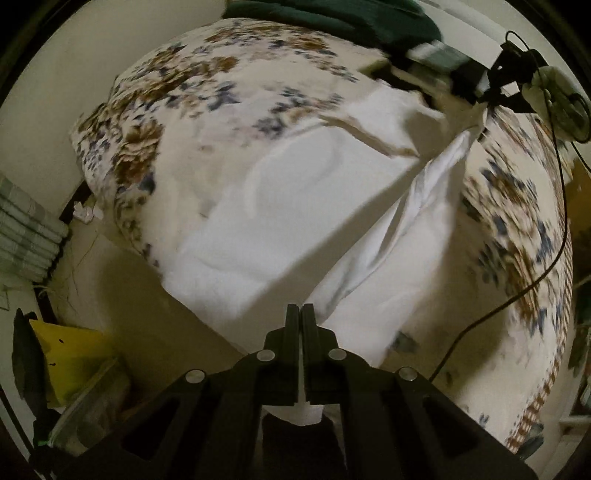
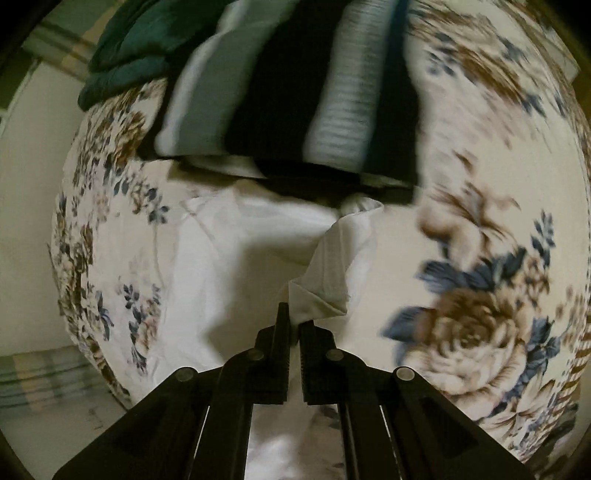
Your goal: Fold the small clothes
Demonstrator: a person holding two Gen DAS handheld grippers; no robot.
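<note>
Nearest in the left wrist view, the left gripper (image 1: pixel 300 312) is seen with its black jaws pressed together on a pinch of the white garment (image 1: pixel 258 206); a strip of white cloth shows between the jaws lower down. From this pinch a lifted fold of the garment runs up and to the right as a taut band, and its far end is held by the right gripper (image 1: pixel 484 105), which is seen small and blurred near the upper right, with a black cable (image 1: pixel 554 236) trailing down from it. The rest of the garment lies spread flat on the floral bedsheet (image 1: pixel 155 122), beneath the raised band. To the lower left, beside the bed, a yellow object (image 1: pixel 70 350) and a folded plaid cloth (image 1: pixel 26 229) are seen. At the far edge of the bed a dark green fabric (image 1: pixel 332 18) is bunched.

In the right wrist view, the right gripper (image 2: pixel 291 319) is shown with its jaws drawn close around a folded corner of the white garment (image 2: pixel 325 291), which rises from between the tips; the jaws have just been closing onto it. Beyond the corner, the garment (image 2: pixel 229 258) is spread over the floral bedsheet (image 2: pixel 472 332), whose large brown rose and blue leaves are blurred on the right. Farther off, a stack of folded clothes (image 2: pixel 280 96) in grey, black and striped white is laid at the garment's far edge, and the dark green fabric (image 2: pixel 129 51) is seen beyond it on the left.
</note>
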